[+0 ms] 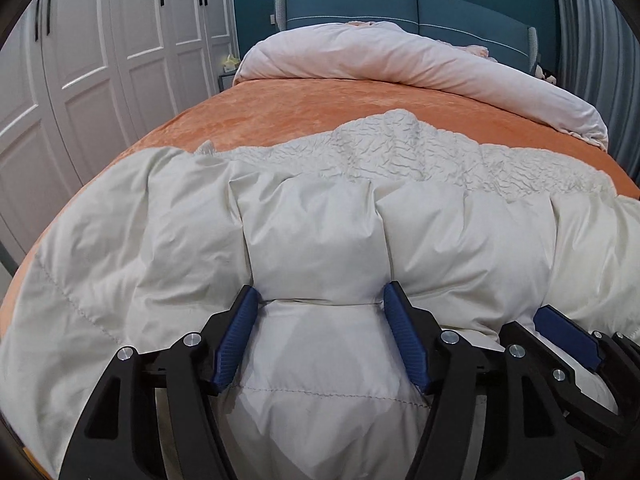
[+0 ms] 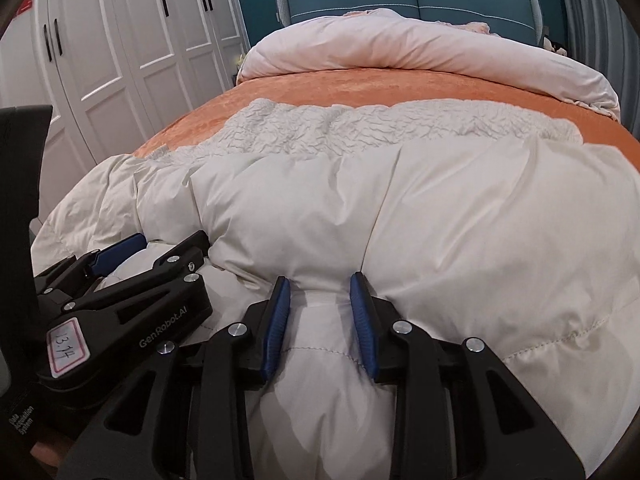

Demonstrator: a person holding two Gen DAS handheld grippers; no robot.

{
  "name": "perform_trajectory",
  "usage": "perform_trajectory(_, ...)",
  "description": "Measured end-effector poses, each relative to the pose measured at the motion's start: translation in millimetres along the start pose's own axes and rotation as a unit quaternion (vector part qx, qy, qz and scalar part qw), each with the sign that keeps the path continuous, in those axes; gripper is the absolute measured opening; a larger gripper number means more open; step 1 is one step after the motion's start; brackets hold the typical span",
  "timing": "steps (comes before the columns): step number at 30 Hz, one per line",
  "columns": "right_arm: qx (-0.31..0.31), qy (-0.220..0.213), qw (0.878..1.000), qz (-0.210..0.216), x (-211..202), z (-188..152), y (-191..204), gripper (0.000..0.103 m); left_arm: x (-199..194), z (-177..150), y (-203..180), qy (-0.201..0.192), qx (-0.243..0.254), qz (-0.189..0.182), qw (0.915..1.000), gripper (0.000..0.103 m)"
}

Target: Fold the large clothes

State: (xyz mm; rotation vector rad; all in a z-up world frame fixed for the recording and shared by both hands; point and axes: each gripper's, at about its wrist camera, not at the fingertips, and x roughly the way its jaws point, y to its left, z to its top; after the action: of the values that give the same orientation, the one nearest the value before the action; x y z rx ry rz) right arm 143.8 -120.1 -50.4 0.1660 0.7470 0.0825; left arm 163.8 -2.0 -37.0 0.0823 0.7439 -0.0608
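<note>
A large cream padded coat [image 1: 320,240] lies spread across the near part of the orange bed [image 1: 300,108], its crinkled lining [image 1: 380,148] showing along the far edge. My left gripper [image 1: 320,292] stands open and wide, and a puffed section of the coat bulges between its blue pads [image 1: 240,332]. Right beside it, my right gripper [image 2: 320,280] is shut on a bunched fold of the coat [image 2: 480,220], which narrows between its pads [image 2: 280,320]. The left gripper [image 2: 160,246] appears at the lower left of the right wrist view, resting on the coat.
A rolled pale pink duvet [image 1: 380,56] lies across the head of the bed before a blue headboard [image 1: 400,4]. White wardrobe doors [image 1: 100,60] line the left side. Orange bedcover [image 2: 380,84] shows bare between coat and duvet.
</note>
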Motion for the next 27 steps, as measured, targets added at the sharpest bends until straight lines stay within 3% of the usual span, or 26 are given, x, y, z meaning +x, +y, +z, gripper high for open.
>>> perform_trajectory(11,-0.001,-0.013,1.0,-0.009,1.4,-11.1,5.9,0.028,-0.5,-4.0,-3.1,-0.004,0.003,0.011,0.9999,0.064)
perform_trajectory(16,-0.017,-0.006,1.0,-0.021,-5.2,-9.3,14.3,0.029,-12.4,-0.2,2.3,0.005,-0.003,-0.006,1.0,0.067)
perform_trajectory(21,-0.053,0.035,0.995,-0.071,-37.3,3.4,39.1,0.033,-65.2,1.6,50.9,0.005,-0.076,-0.028,0.9967,0.073)
perform_trajectory(24,-0.051,0.04,0.995,-0.075,-62.1,3.7,53.9,0.034,-100.8,-7.1,97.3,-0.011,-0.125,-0.006,0.9921,0.076)
perform_trajectory(27,-0.051,0.047,0.995,-0.071,-74.4,1.0,66.1,0.034,-115.8,-18.9,140.6,-0.003,-0.161,0.027,0.9866,0.078)
